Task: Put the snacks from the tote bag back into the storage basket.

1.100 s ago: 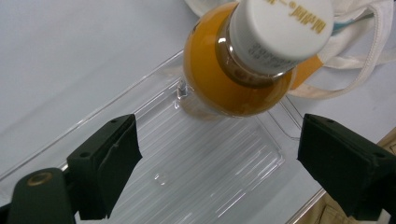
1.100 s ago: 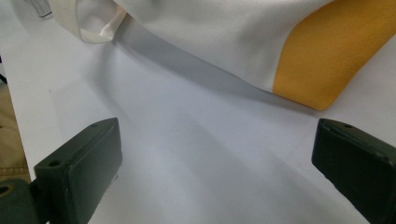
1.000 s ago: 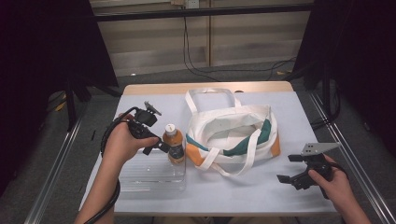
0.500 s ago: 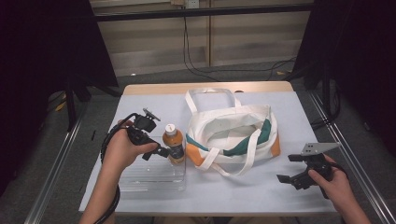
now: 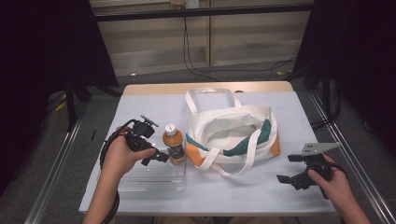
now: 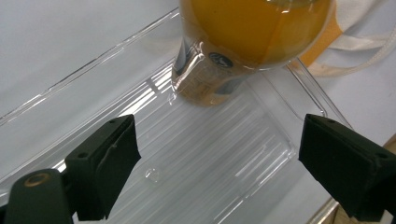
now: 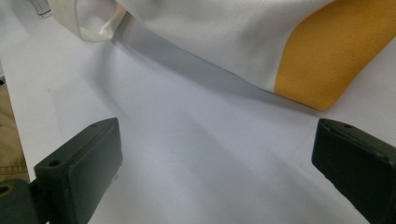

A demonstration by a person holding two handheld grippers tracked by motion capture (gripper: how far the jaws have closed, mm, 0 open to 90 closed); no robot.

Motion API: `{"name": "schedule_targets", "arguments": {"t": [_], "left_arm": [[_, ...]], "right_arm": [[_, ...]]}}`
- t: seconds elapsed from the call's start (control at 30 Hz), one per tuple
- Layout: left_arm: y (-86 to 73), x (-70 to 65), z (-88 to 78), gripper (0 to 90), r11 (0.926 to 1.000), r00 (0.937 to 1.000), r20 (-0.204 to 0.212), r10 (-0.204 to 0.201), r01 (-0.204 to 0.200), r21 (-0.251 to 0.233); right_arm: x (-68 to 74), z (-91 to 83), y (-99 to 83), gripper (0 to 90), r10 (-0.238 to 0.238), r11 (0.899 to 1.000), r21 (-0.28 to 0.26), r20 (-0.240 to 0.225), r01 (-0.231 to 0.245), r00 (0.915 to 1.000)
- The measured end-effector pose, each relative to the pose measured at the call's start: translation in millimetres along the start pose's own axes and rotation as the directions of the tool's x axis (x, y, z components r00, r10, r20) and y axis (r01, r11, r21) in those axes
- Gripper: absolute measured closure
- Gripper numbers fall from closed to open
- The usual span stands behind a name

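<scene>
**Bottle upright in the clear tray, both grippers spread wide**

From the high view we see the bottle (image 5: 173,143) of orange drink standing upright at the far right corner of the clear tray (image 5: 140,183), just left of the tote bag (image 5: 232,135). The left gripper (image 5: 159,154) sits just beside the bottle's lower half; whether a jaw touches it we cannot tell from up there. The left gripper view settles it: its jaws stand wide apart and hold nothing, with the bottle (image 6: 243,42) a little ahead of them and the ribbed tray floor (image 6: 196,154) below. That view also shows the tray's right wall running close by the bottle's base.

The right gripper (image 5: 292,170) rests near the table's front right, its jaws likewise spread and empty. Its own view shows the bag's orange corner (image 7: 336,60) lying flat on the white table (image 7: 187,154), with bare surface between jaws and bag. Open room lies behind the tray and along the table's front edge.
</scene>
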State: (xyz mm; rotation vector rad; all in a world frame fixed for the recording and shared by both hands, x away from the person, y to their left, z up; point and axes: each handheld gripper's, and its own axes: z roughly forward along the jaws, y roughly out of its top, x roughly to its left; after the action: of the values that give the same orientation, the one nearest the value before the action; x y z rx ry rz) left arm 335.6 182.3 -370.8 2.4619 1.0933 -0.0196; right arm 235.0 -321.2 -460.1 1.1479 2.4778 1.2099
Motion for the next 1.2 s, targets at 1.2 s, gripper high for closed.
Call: {"name": "schedule_targets", "arguments": {"t": [1.2], "left_arm": [[-34.3,11.2,7.5,10.7,0.9984,0.9993,0.035,-0.012,0.014,-0.054]], "right_arm": [[2.4,5.4,-2.1,1.4,0.011,1.000,0.020,-0.004,-0.011,0.9999]]}}
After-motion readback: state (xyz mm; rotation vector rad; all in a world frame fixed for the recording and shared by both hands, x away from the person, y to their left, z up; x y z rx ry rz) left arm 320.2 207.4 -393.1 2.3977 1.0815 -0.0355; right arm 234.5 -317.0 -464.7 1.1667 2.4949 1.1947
